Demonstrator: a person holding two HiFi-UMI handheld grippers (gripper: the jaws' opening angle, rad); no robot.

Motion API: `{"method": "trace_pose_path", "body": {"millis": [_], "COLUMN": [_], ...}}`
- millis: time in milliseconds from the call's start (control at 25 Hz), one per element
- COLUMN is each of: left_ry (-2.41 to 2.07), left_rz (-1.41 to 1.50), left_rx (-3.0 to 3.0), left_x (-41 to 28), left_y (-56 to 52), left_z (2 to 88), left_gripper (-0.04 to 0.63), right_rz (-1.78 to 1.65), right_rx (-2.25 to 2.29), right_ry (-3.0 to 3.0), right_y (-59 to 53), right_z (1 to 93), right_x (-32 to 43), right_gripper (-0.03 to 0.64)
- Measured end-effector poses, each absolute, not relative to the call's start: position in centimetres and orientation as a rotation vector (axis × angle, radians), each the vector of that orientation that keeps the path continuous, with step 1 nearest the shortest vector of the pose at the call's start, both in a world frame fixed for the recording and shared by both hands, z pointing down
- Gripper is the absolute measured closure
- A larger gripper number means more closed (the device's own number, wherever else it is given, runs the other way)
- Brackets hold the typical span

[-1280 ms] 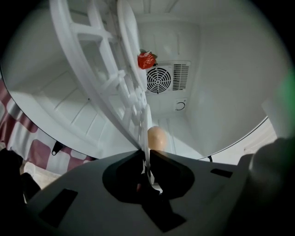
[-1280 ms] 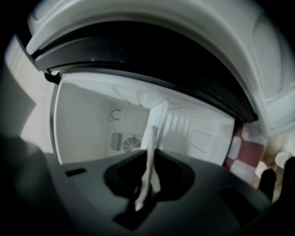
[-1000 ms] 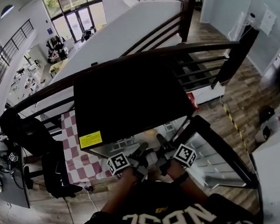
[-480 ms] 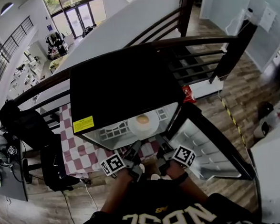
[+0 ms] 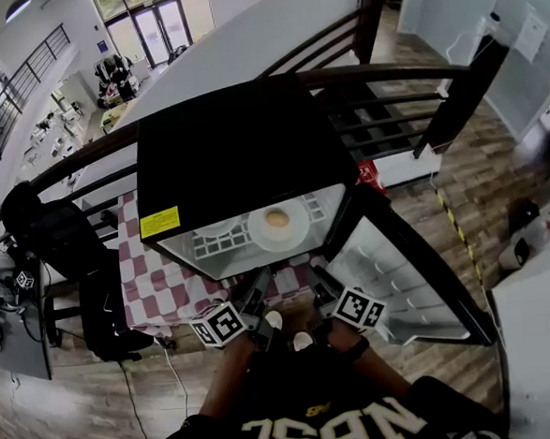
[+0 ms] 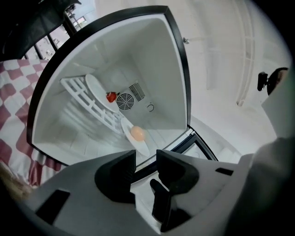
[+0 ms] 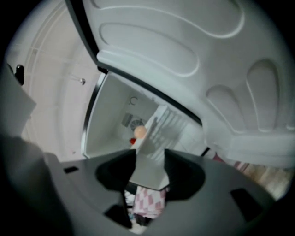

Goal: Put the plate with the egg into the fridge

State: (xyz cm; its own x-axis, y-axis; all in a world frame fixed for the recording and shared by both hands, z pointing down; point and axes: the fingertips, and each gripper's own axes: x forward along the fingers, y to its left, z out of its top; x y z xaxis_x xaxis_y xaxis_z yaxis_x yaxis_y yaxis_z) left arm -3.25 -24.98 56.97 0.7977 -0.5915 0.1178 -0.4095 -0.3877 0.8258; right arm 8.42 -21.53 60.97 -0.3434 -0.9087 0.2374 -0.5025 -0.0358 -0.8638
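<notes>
Currently, a black fridge (image 5: 233,151) stands on checked cloth (image 5: 163,292) by a railing (image 5: 92,156), its door (image 5: 401,271) open. The plate (image 5: 277,226) with the egg (image 5: 277,219) sits on the shelf (image 5: 222,244) inside, ahead of both fingertips. The left gripper (image 5: 258,283) and right gripper (image 5: 319,281) point near level. Their jaws, just opening, stand apart and empty.

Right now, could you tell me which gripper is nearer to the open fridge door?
Right. The right gripper hangs just beside the fridge door; the left gripper is farther off, in front of the fridge.
</notes>
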Motion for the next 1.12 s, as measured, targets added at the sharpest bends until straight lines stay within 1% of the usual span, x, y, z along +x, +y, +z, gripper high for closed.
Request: {"method": "trace_pose_path", "body": {"millis": [400, 760, 1120], "left_ry": [-0.907, -1.036, -1.057], "left_rz": [-0.122, 0.022, 0.080], "left_rx": [2.250, 2.442, 2.476], "left_x": [-4.6, -4.9, -5.1], "left_y": [-24.3, -25.0, -25.7], "left_z": [55.8, 54.8, 55.3], "left_gripper": [0.453, 0.454, 0.468], "right_rz": [-1.300, -1.132, -1.209], "right_rx": [-1.488, -1.614, -1.556], "right_ry": [1.973, 2.177, 2.144], "right_y": [-21.6, -23.1, -25.1], "right_z": [60.7, 59.5, 59.7], "right_x": [6.3, 5.3, 4.0], "right_gripper": [0.416, 0.433, 0.450]}}
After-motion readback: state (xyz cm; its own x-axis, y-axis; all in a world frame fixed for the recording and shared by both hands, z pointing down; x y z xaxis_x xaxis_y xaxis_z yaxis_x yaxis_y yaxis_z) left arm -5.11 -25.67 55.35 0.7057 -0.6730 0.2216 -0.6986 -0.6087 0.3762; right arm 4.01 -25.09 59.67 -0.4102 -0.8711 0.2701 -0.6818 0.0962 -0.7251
